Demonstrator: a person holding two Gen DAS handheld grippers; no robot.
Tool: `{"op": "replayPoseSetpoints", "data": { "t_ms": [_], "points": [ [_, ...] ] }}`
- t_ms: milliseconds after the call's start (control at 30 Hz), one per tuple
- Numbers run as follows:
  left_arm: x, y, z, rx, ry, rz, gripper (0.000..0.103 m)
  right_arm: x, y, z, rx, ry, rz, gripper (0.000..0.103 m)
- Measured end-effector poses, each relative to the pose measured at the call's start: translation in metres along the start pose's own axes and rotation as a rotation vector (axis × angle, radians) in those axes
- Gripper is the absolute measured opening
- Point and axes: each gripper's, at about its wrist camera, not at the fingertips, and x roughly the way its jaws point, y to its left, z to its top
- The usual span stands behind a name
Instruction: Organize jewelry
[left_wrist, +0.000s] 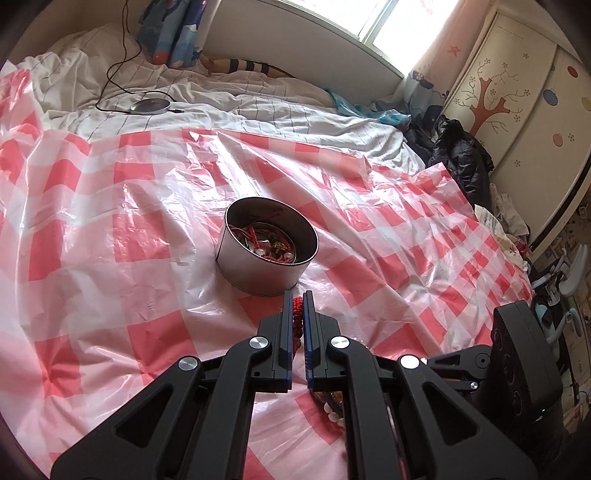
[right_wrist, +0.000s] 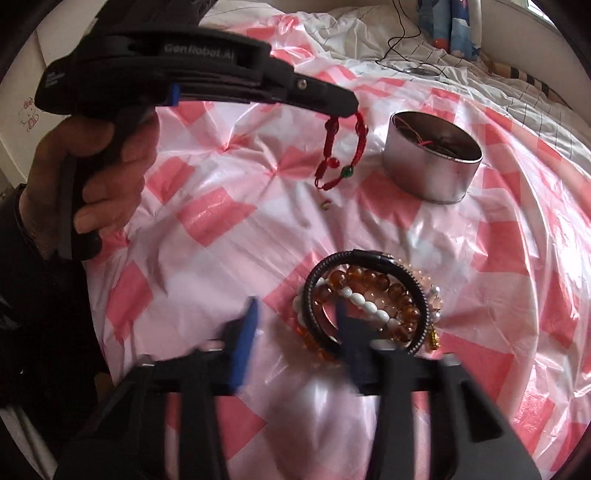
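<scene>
The left tongs (right_wrist: 347, 107) body reads "GenRobot.AI".

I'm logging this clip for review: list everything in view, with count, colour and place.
red braided bracelet: one, red with a green bead, hanging from the left gripper.
round tin: one, silver, on the sheet, red cords inside.
bracelet pile: several, amber beads, white beads, black cord, on the sheet under the right gripper.
plastic sheet: one, red and white check, spread over the bed.
bedding: white with thin stripes, behind the sheet.
round disc with cable: one, grey, on the bedding.
left gripper: shut on the red bracelet.
right gripper: open, blurred, over the pile.
</scene>
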Motion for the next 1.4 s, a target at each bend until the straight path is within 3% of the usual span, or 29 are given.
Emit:
{"op": "replayPoseSetpoints", "data": {
  "t_ms": [33, 133, 400, 467, 533, 633, 667, 733, 833, 1000, 1233, 1400],
  "points": [
    [0.000, 0.000, 0.000, -0.001, 0.000, -0.001, 0.004, -0.002, -0.001, 0.000, 0.006, -0.010, 0.004, 0.014],
    [0.001, 0.001, 0.000, -0.004, 0.000, 0.002, 0.004, -0.004, -0.008, 0.001, 0.032, -0.037, 0.032, 0.008],
    [0.001, 0.000, 0.000, -0.016, -0.004, 0.007, 0.004, -0.037, -0.044, 0.009, 0.220, -0.202, 0.191, 0.005],
    [0.002, 0.001, 0.001, -0.017, -0.001, 0.008, 0.004, -0.031, -0.041, 0.010, 0.204, -0.159, 0.198, 0.012],
    [0.002, 0.001, 0.001, -0.022, -0.001, 0.008, 0.004, -0.022, -0.031, 0.010, 0.157, -0.115, 0.145, 0.057],
    [0.002, 0.001, 0.001, -0.020, 0.000, 0.008, 0.004, -0.014, -0.019, 0.008, 0.100, -0.086, 0.116, 0.057],
    [0.002, 0.001, 0.001, -0.018, 0.000, 0.009, 0.004, -0.011, -0.018, 0.007, 0.095, -0.079, 0.112, 0.056],
    [0.002, 0.001, 0.001, -0.017, 0.002, 0.010, 0.004, -0.005, -0.020, 0.006, 0.096, -0.058, 0.080, 0.032],
    [0.002, 0.000, 0.001, -0.017, 0.001, 0.010, 0.004, 0.003, -0.021, 0.003, 0.090, -0.027, 0.040, 0.015],
    [0.003, 0.000, 0.001, -0.021, -0.002, 0.012, 0.004, -0.001, -0.021, 0.003, 0.092, -0.062, 0.048, 0.008],
    [0.003, 0.000, 0.002, -0.025, -0.009, 0.010, 0.004, -0.052, -0.065, 0.004, 0.310, -0.322, 0.265, 0.008],
    [0.004, -0.003, 0.004, -0.021, -0.010, 0.000, 0.004, -0.068, -0.086, 0.002, 0.413, -0.419, 0.322, 0.008]
  ]
}}
